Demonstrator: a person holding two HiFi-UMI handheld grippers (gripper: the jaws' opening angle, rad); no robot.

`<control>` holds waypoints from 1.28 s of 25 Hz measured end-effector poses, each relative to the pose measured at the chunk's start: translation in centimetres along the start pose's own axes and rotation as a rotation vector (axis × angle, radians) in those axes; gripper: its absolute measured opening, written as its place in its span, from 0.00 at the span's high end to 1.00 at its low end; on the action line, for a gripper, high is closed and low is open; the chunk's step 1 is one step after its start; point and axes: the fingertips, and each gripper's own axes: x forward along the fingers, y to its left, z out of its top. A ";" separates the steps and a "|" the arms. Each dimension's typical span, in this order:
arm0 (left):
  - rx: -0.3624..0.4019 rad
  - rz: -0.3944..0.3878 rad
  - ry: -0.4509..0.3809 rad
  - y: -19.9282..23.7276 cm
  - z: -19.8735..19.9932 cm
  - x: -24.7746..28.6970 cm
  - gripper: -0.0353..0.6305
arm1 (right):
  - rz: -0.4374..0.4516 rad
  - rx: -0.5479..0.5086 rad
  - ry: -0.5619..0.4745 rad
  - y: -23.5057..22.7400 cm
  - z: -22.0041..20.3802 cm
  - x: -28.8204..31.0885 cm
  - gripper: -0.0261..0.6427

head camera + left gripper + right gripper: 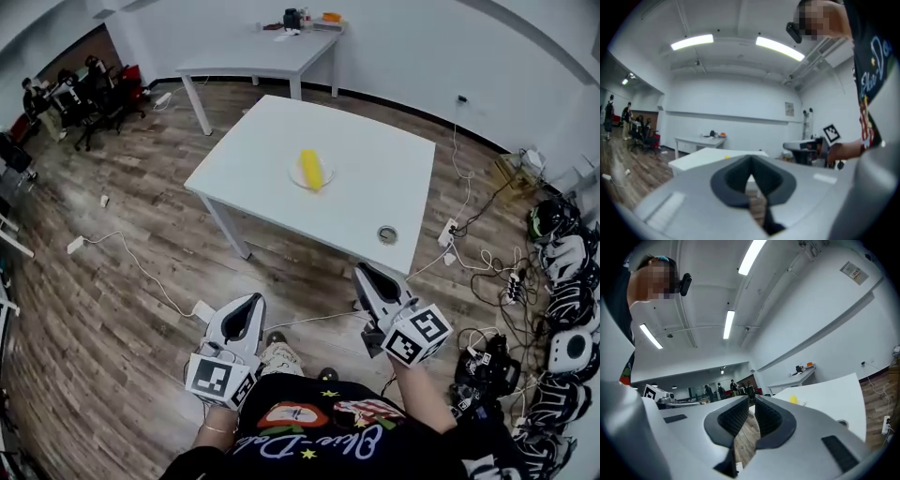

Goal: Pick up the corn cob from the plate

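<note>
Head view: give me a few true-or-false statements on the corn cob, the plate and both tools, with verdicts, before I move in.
1. The corn cob lies on the plate on the white table. True.
2. The right tool is shut on the corn cob. False: it is shut on nothing and is short of the table.
3. The left tool is over the wooden floor, short of the table. True.
4. A small ring sits at the table's far edge. False: it sits near the near edge, to the right of the cob.
5. The left tool's jaws stand wide apart. False: they are together, with nothing between them.
</note>
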 end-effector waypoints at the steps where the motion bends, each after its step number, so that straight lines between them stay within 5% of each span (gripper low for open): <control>1: -0.001 -0.004 -0.002 1.5 -0.2 1.6 0.95 | -0.003 0.003 0.009 -1.0 -0.3 2.0 0.93; 8: 0.016 -0.112 -0.070 14.4 1.8 16.3 0.95 | -0.089 -0.110 0.044 -9.7 0.4 18.9 0.91; 16: -0.011 -0.276 -0.015 25.0 3.2 28.1 0.95 | -0.291 -0.203 0.350 -20.3 -4.5 34.4 0.61; 24: -0.070 -0.330 0.011 28.8 3.0 33.3 0.95 | -0.372 -0.222 0.678 -27.3 -10.9 39.0 0.56; 32: -0.101 -0.308 -0.010 28.4 3.5 34.6 0.95 | -0.385 -0.107 0.835 -29.5 -15.6 37.7 0.55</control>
